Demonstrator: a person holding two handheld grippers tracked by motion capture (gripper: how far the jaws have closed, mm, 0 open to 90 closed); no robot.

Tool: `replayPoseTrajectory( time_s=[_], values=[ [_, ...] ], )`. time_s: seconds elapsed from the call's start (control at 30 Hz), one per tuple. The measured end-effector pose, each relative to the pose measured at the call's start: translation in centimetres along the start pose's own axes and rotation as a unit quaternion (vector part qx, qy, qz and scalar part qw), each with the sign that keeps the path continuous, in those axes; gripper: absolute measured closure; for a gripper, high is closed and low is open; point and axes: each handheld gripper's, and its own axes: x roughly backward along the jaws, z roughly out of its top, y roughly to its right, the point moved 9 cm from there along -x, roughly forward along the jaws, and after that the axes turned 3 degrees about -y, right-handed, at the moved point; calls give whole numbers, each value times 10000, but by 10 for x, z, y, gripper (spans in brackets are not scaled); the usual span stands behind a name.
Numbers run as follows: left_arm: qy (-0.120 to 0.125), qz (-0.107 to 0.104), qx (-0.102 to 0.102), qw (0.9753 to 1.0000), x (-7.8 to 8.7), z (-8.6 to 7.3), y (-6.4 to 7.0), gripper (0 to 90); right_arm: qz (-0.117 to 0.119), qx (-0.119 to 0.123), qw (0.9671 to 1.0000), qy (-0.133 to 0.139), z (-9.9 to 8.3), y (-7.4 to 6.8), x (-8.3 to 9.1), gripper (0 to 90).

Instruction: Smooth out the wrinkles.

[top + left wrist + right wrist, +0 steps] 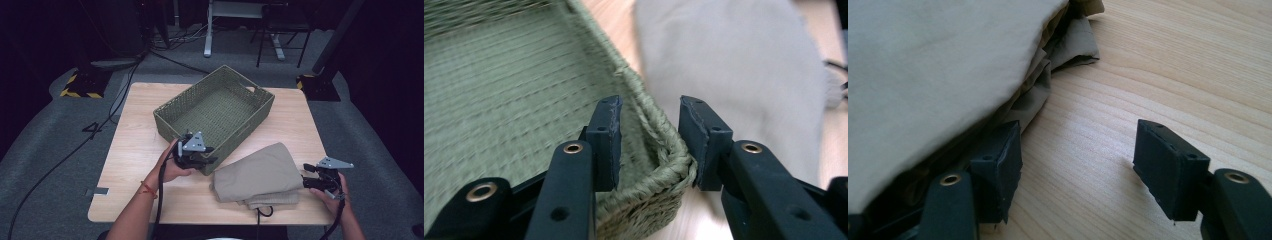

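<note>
A green woven basket (172, 129) stands empty and turned at an angle on the wooden table (132, 150). My left gripper (207, 159) is at its near corner. In the left gripper view the jaws of that gripper (649, 102) straddle the corner rim (659, 150), one inside the basket and one outside, pressed against the weave. A folded beige cloth (260, 174) lies at the front right, beside the basket. My right gripper (306, 176) is at its right edge, and in its own view this gripper (1078, 127) is open, one jaw tucked under the cloth (933, 65), the other over bare wood.
The table's front edge (200, 221) runs just below the cloth. A black cable (265, 212) loops out from under the cloth's near side. Grey carpet, floor cables and stand bases surround the table.
</note>
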Motion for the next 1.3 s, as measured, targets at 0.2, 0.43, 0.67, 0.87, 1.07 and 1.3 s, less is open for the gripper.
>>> replayPoseTrajectory(
  time_s=[0.2,0.43,0.67,0.87,1.07,1.3],
  values=[
    [-21,560,559,9969,26,-21,-17,558,3,8,10000,-23,-1,0,-1,360],
    [188,752,842,9934,46,-20,-16,443,-1,31,10000,-38,-1,-1,-1,365],
    [-418,773,758,9932,15,-17,-19,337,-7,56,10000,-46,-1,-2,-1,368],
    [-494,671,903,9924,8,-23,-29,483,40,77,9999,-91,-2,-2,-3,366],
    [-523,551,986,9922,0,-16,-35,521,52,98,9999,-107,-2,-4,-4,370],
    [-369,-41,743,9965,-22,6,-30,797,75,113,9999,-101,-2,-5,-4,368]
  ],
)
